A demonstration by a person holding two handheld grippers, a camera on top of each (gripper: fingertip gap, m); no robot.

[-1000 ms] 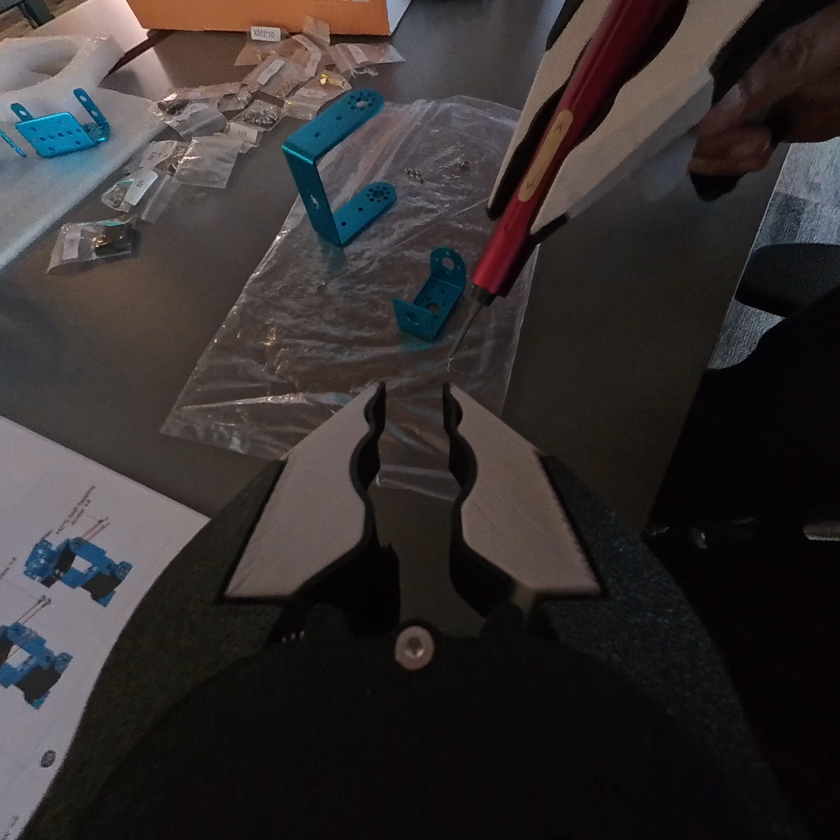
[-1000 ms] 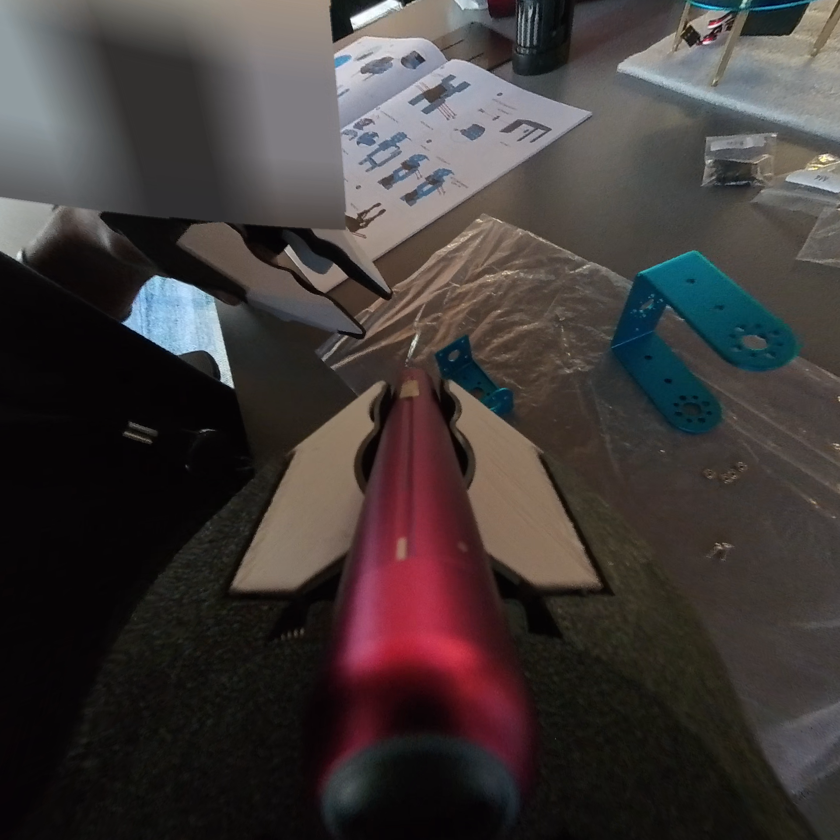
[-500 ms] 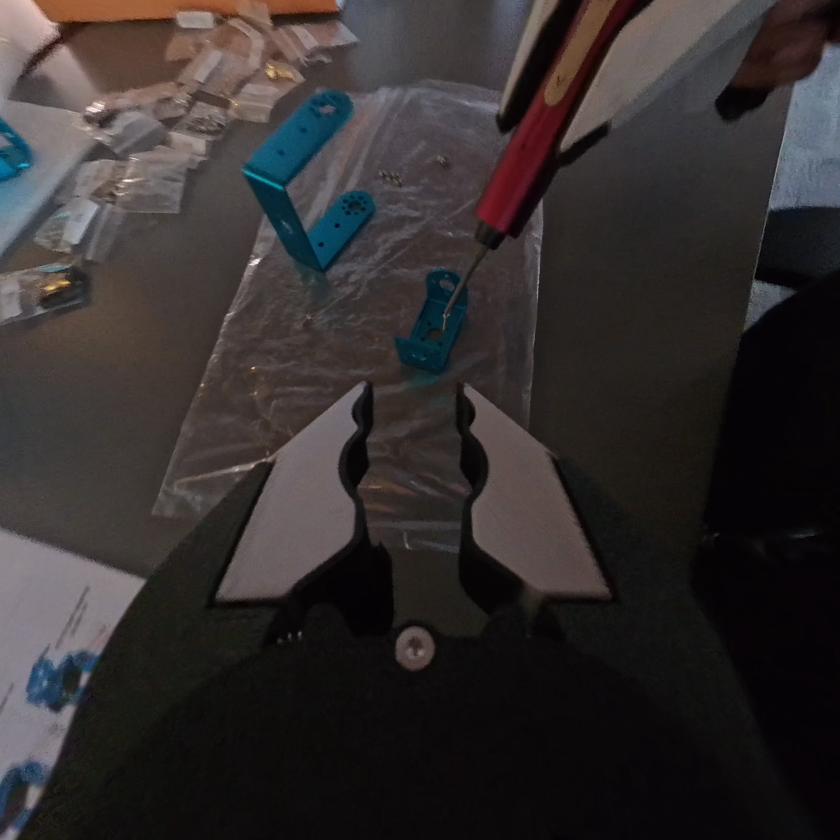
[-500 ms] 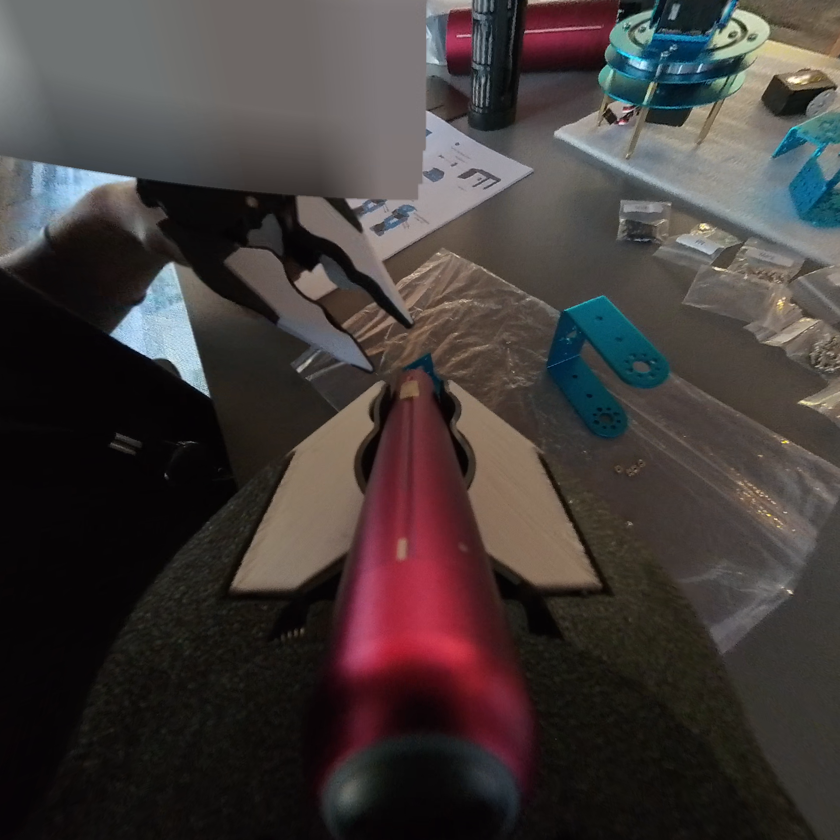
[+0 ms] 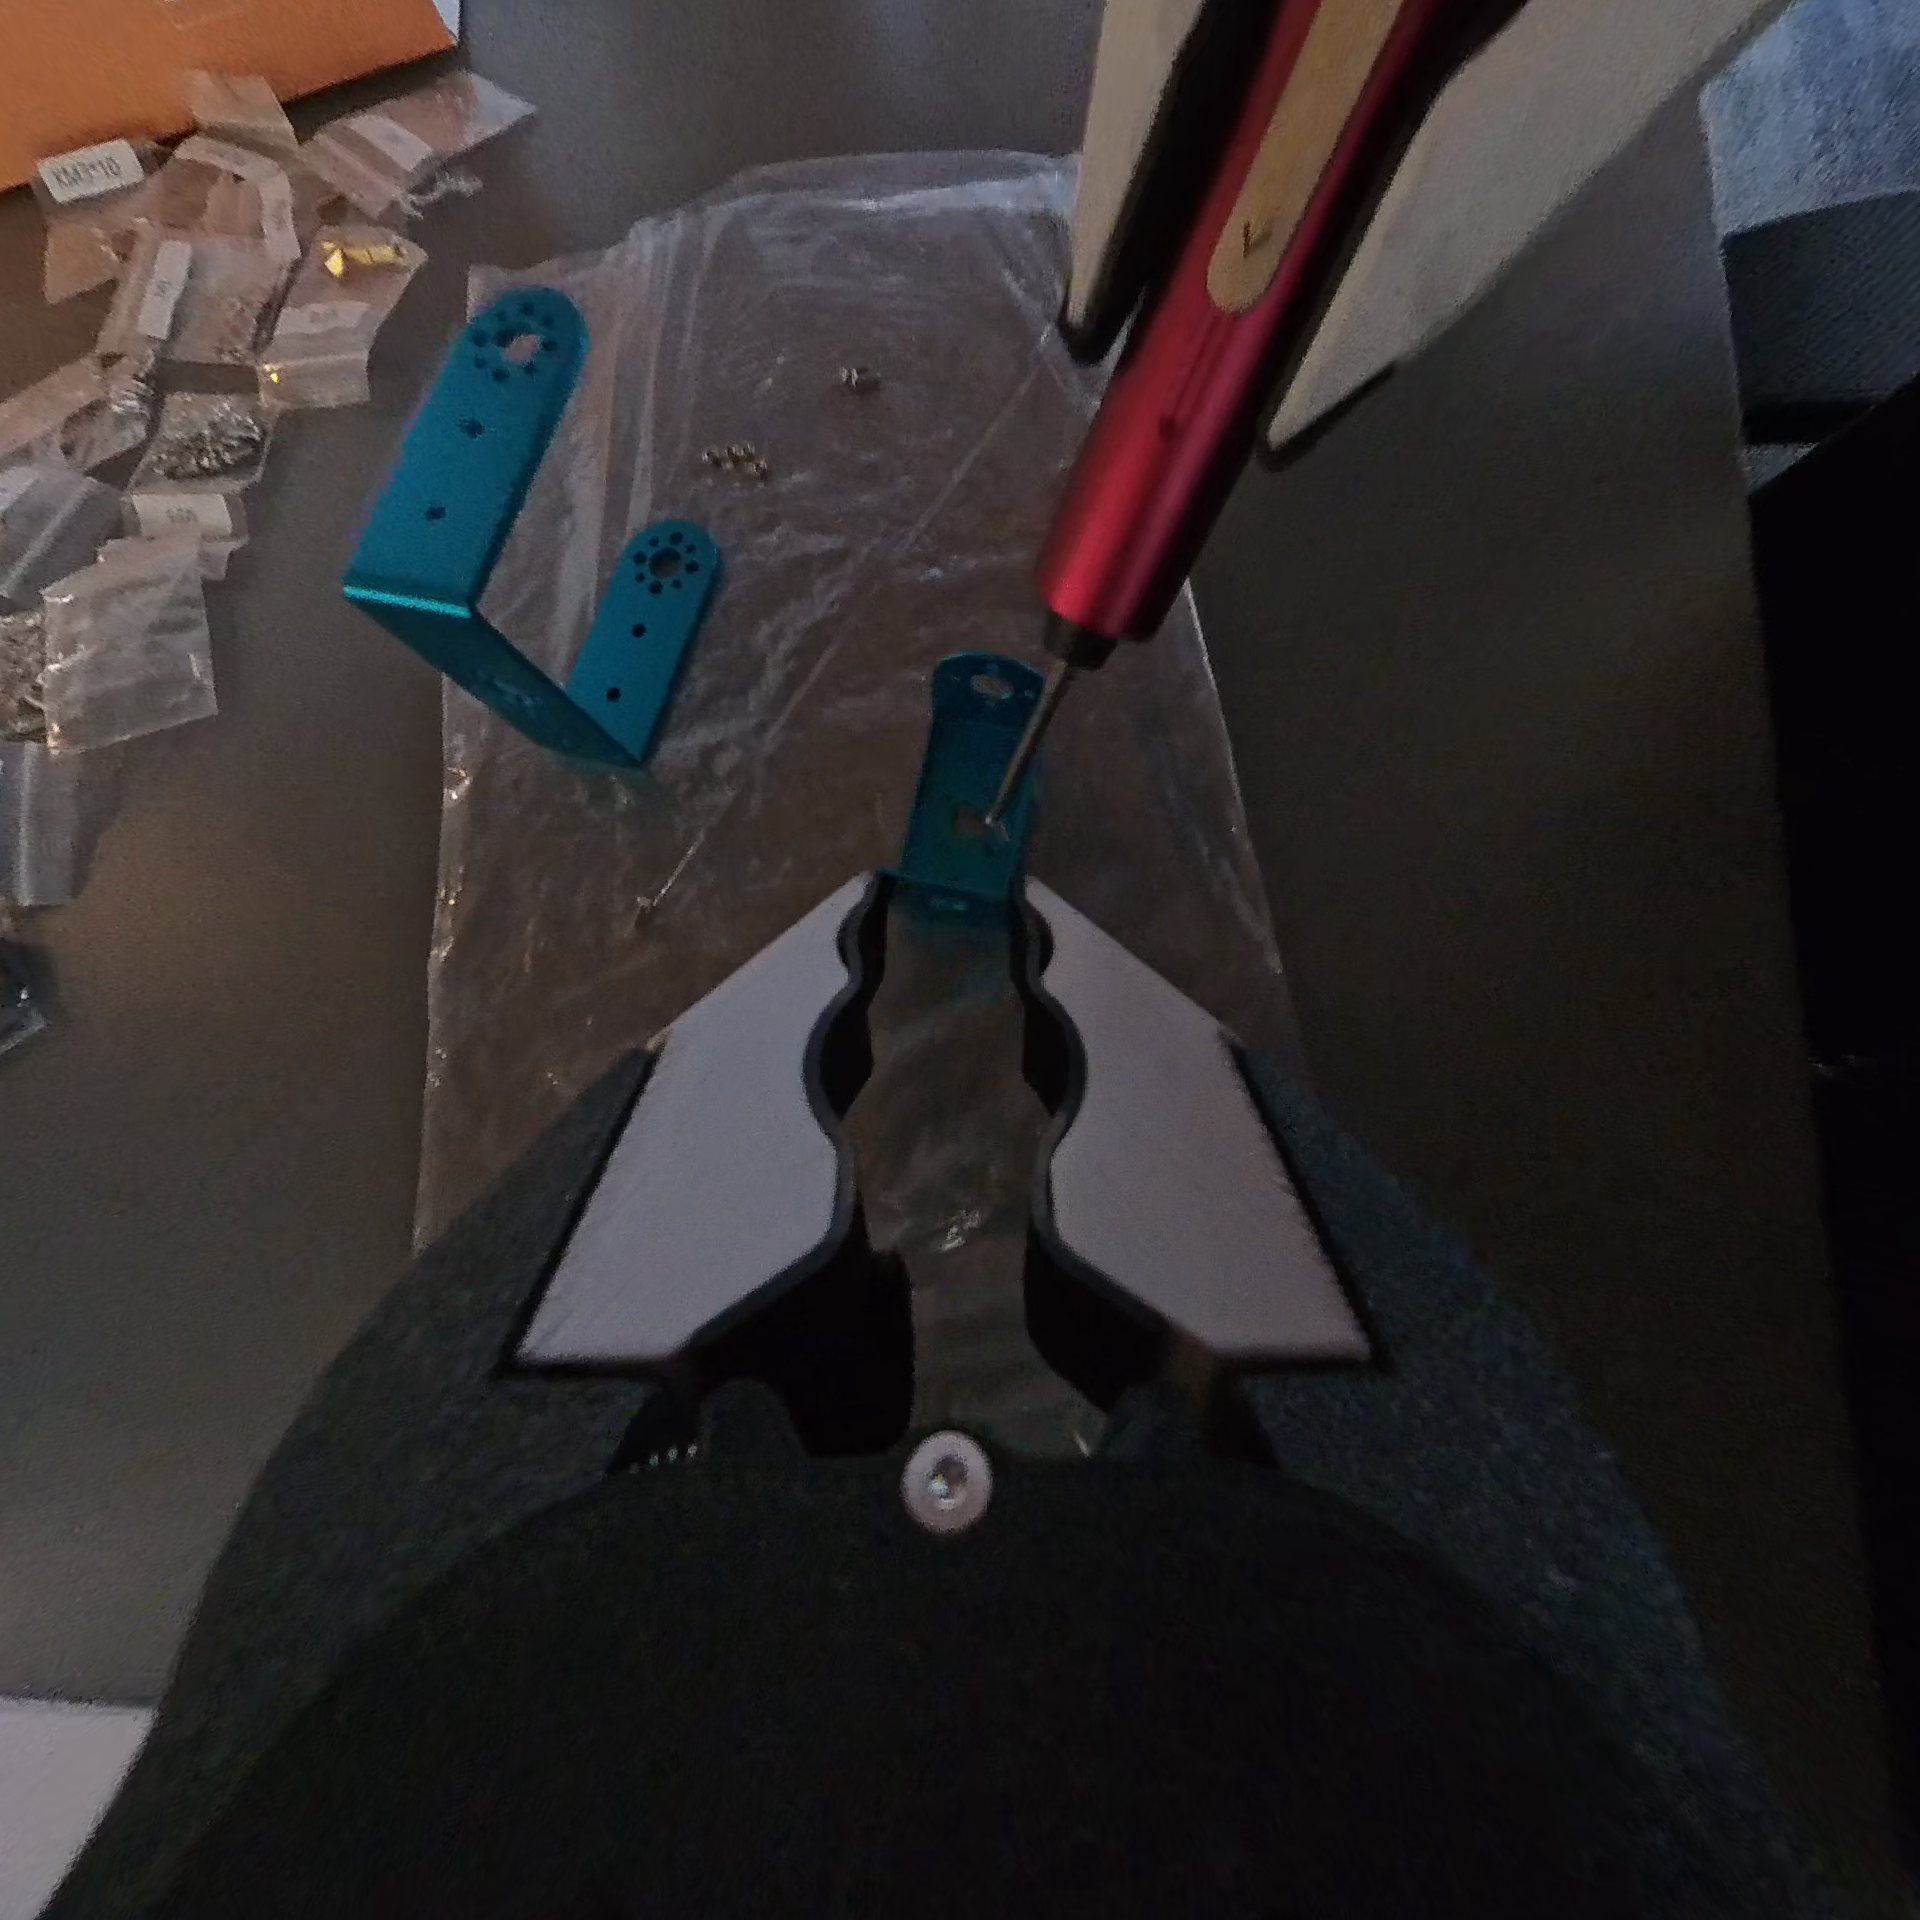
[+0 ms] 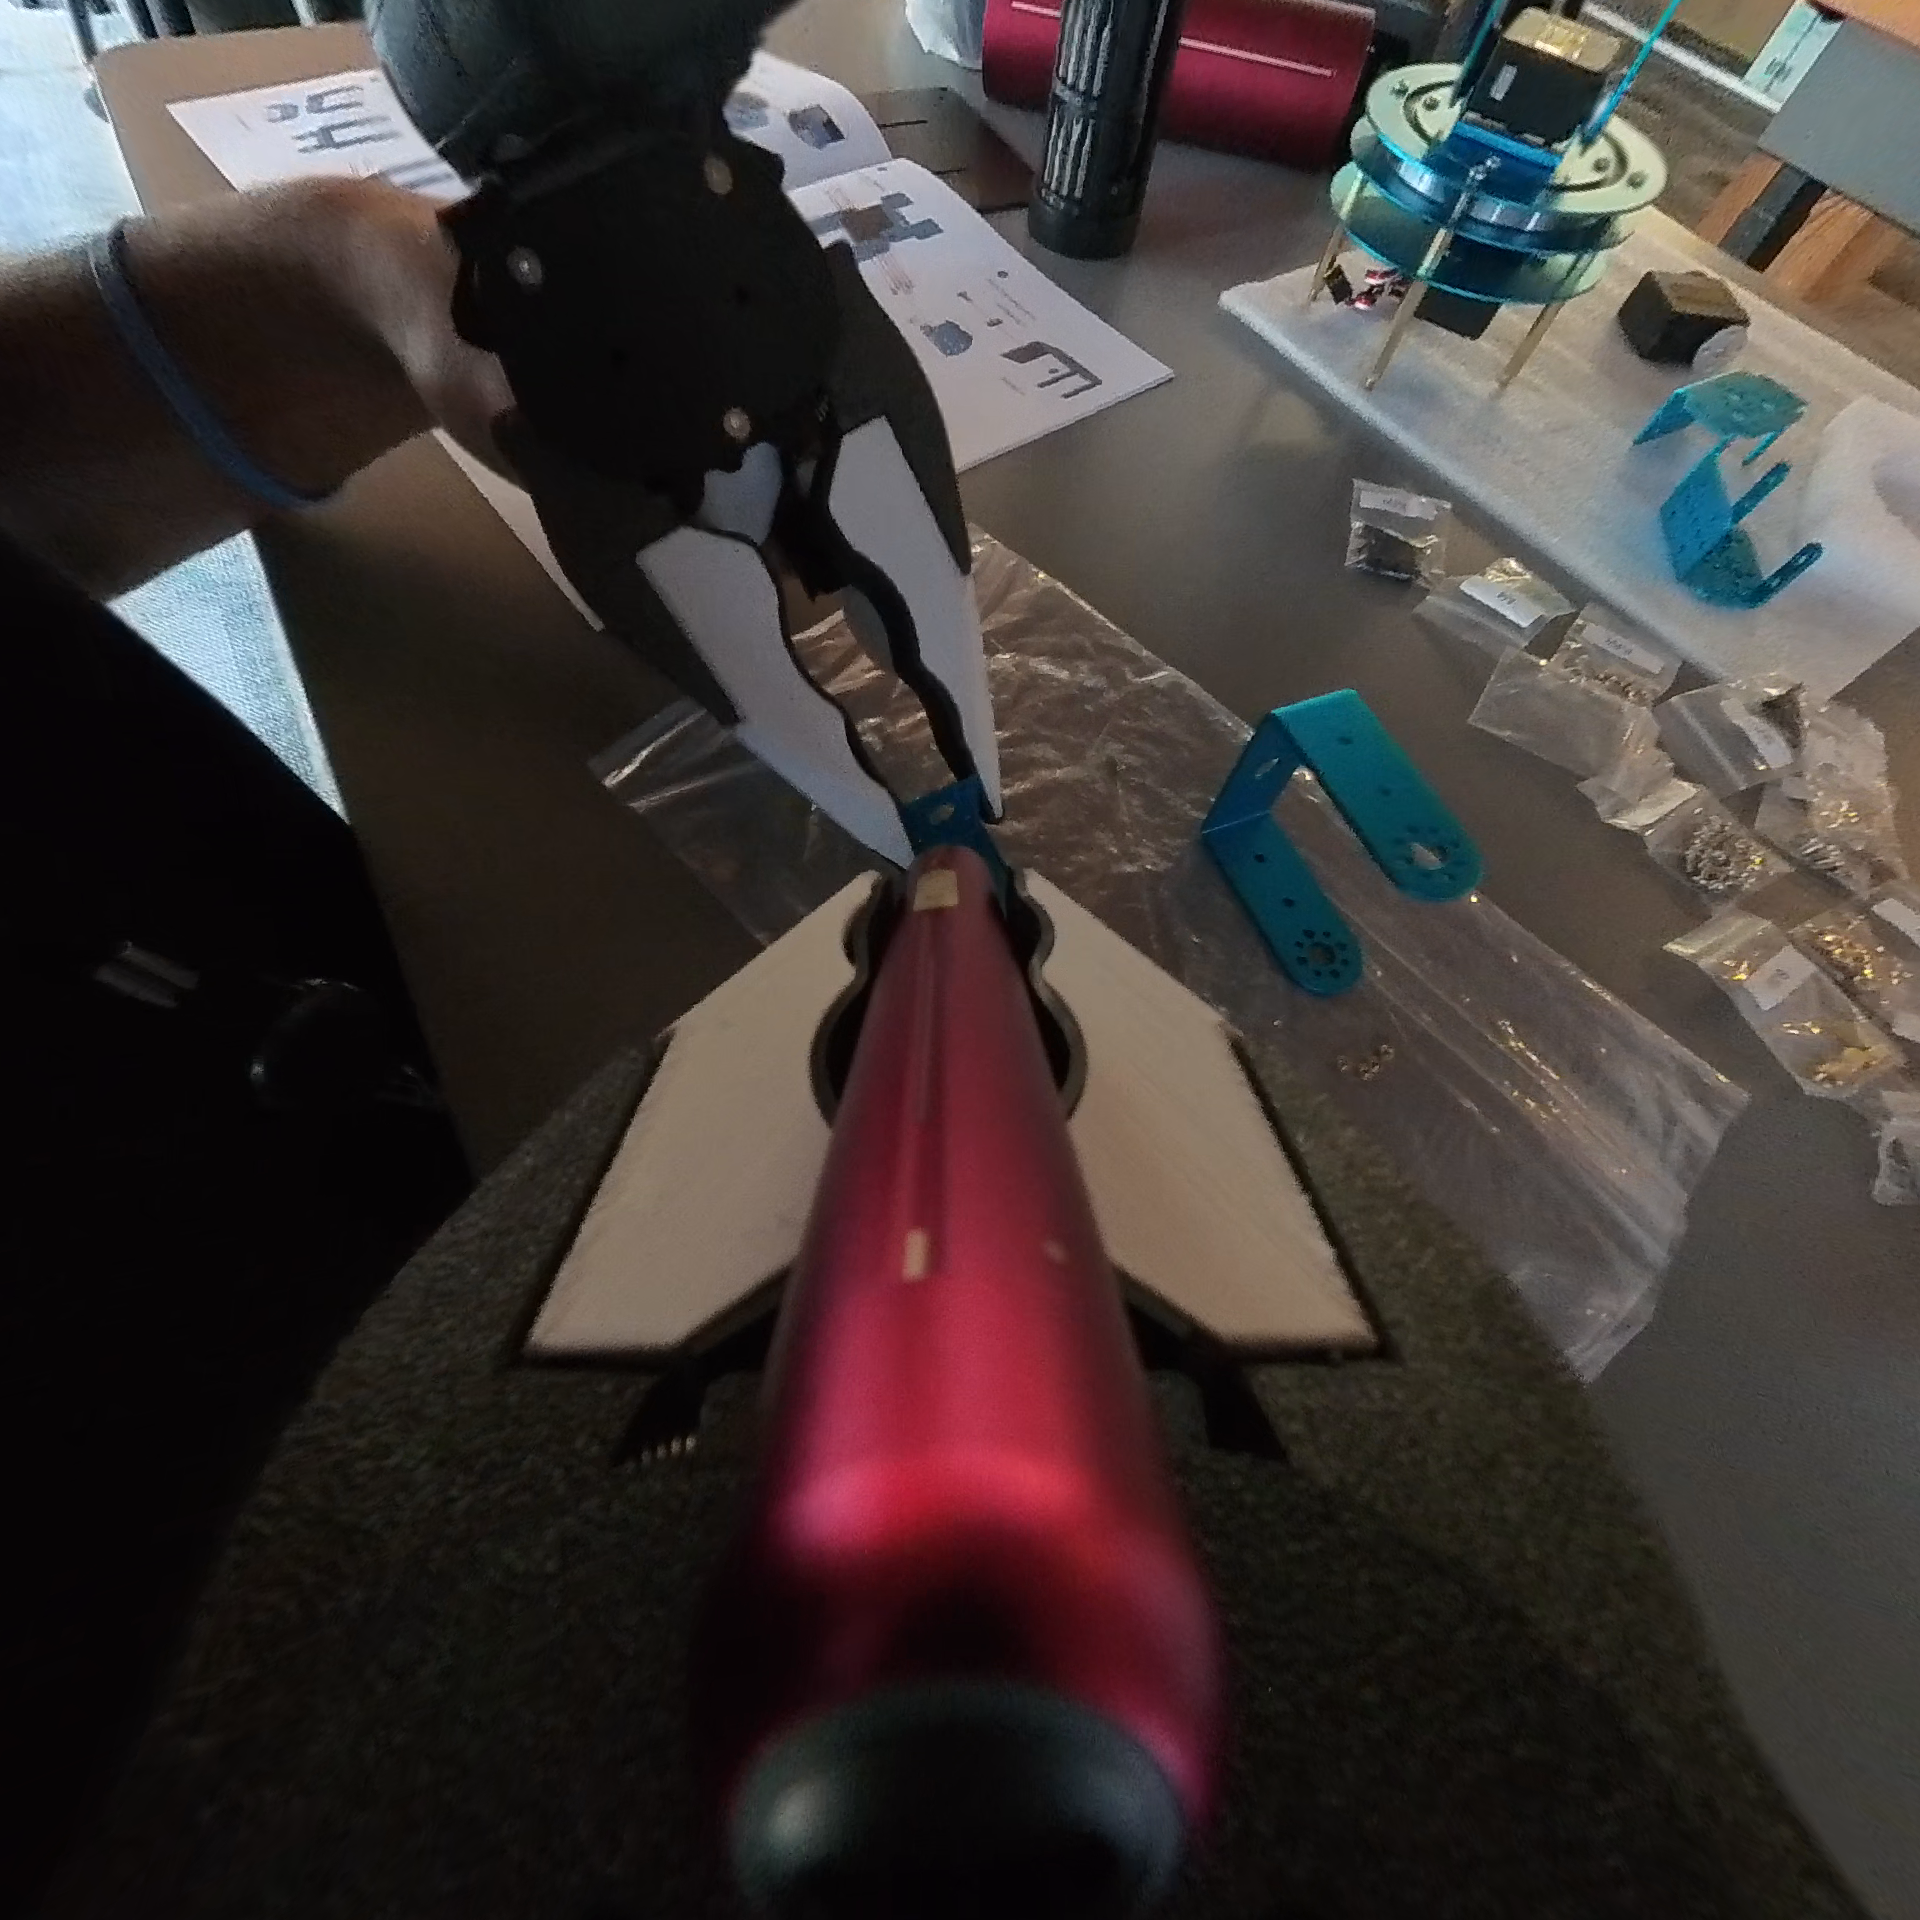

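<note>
A small blue bracket [image 5: 961,769] stands upright on a clear plastic sheet [image 5: 831,582]. My left gripper [image 5: 951,888] has its fingertips on either side of the bracket's base, closed in on it; the right wrist view shows that gripper [image 6: 945,831] straddling the bracket [image 6: 951,808]. My right gripper [image 6: 956,883] is shut on a red screwdriver [image 6: 966,1299]. In the left wrist view the screwdriver [image 5: 1164,447] comes down from the upper right, and its thin bit touches a hole in the bracket's face.
A larger blue U-bracket [image 5: 488,457] [image 6: 1340,769] and loose screws [image 5: 736,460] lie on the sheet. Small bags of hardware [image 5: 156,416] [image 6: 1662,727] lie beside it. A manual [image 6: 987,312], a black can [image 6: 1091,125] and a blue disc assembly [image 6: 1496,177] stand farther back. Left tips to right tips: about 8 centimeters.
My left gripper moved forward to the small bracket and its jaws narrowed around its base. The screwdriver bit came down onto the bracket's face.
</note>
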